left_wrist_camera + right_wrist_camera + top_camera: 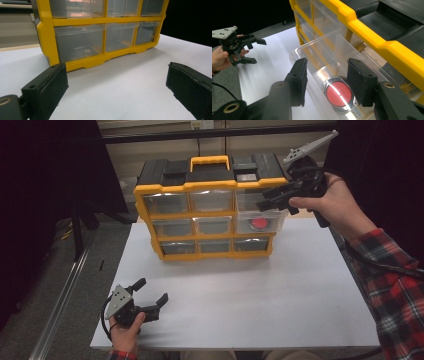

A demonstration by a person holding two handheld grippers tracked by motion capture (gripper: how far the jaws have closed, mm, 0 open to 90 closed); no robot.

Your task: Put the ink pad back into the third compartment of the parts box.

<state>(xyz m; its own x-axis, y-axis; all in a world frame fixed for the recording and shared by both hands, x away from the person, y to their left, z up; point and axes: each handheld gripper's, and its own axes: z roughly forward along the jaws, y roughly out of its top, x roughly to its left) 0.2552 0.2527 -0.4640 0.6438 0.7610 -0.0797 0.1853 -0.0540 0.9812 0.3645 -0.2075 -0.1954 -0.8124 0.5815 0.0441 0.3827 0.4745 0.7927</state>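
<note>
Your right gripper [325, 82] hangs nearest, jaws parted and gripping nothing, above the pulled-out clear plastic drawer [317, 53] in the middle row's right column of the yellow-and-black plastic organiser cabinet [210, 185]. Straight below and between its pads lies the round red metal-rimmed disc [338, 94], flat on the drawer floor. Your left gripper [148, 296] rests open on the white table [280, 295], well away.

Your bench [280, 290] is a white, flat surface. Directly on it, toward its far edge, stands the yellow drawer organiser [210, 210] with clear drawers, upright, its front facing you and its black top up.
</note>
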